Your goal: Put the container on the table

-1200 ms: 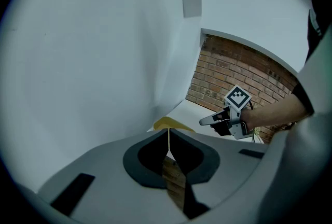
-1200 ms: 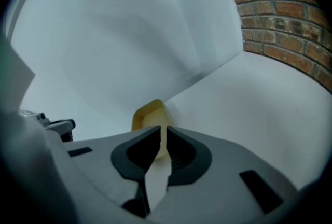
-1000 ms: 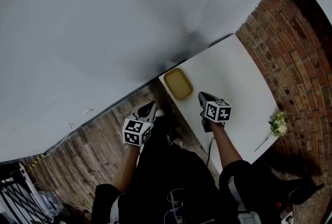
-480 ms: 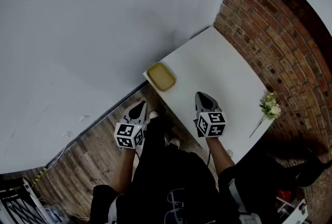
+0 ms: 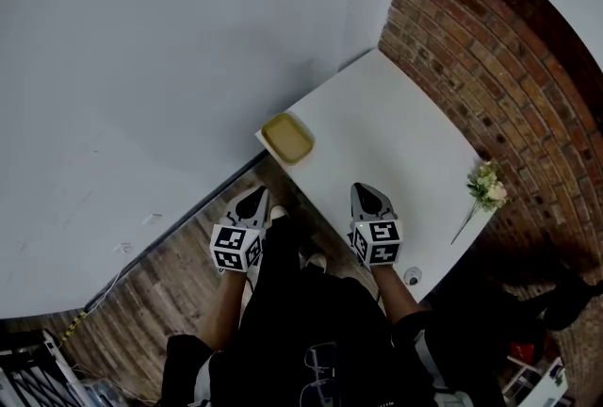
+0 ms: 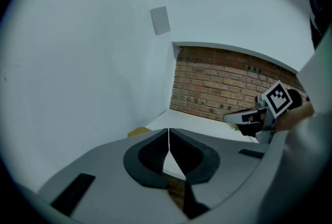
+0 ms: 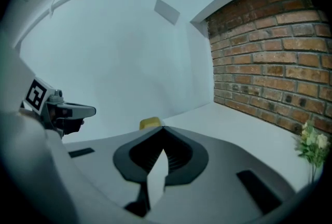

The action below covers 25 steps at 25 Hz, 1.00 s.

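Brick wall [image 5: 490, 47] flanks the white counter [image 5: 405, 127]. Left gripper [image 5: 251, 200] is over the wood floor [image 5: 141, 301], right gripper [image 5: 369, 198] over the counter's near edge; both have jaws together with nothing between. Yellow container [image 5: 287, 138] sits on the counter's corner, apart from both, mostly hidden behind the jaws in the gripper views. Flowers [image 5: 485, 187] lie at the counter's far edge. Small round item [image 5: 412, 276] is unreadable.
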Each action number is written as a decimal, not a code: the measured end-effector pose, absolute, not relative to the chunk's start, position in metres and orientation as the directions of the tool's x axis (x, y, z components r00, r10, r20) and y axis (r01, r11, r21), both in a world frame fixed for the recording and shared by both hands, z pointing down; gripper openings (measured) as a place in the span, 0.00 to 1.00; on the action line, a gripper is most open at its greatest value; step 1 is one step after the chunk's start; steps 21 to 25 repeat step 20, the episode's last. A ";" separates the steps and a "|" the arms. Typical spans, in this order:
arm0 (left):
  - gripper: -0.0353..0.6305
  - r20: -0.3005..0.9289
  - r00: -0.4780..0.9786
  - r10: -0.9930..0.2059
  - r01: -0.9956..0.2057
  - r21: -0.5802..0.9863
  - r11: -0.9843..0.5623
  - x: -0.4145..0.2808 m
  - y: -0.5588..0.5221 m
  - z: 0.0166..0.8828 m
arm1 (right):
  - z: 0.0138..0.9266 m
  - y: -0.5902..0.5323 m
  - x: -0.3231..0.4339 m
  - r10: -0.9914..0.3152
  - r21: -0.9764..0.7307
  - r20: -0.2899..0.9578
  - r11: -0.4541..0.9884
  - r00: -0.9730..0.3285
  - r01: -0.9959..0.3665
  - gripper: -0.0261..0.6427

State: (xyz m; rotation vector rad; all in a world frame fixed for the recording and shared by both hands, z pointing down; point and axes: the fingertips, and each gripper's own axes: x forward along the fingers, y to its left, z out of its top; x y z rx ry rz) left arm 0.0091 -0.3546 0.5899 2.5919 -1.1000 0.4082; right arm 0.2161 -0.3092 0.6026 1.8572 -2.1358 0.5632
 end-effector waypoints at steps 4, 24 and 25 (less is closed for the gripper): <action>0.08 0.372 0.666 -0.647 -0.732 0.156 -0.663 0.007 -0.351 0.592 | 0.605 -0.306 0.214 -0.887 -0.118 0.437 0.109 -0.150 -0.987 0.07; 0.08 0.378 0.678 -0.630 -0.721 0.176 -0.671 0.012 -0.346 0.596 | 0.608 -0.303 0.211 -0.878 -0.108 0.454 0.118 -0.154 -0.987 0.07; 0.08 0.378 0.678 -0.630 -0.721 0.176 -0.671 0.012 -0.346 0.596 | 0.608 -0.303 0.211 -0.878 -0.108 0.454 0.118 -0.154 -0.987 0.07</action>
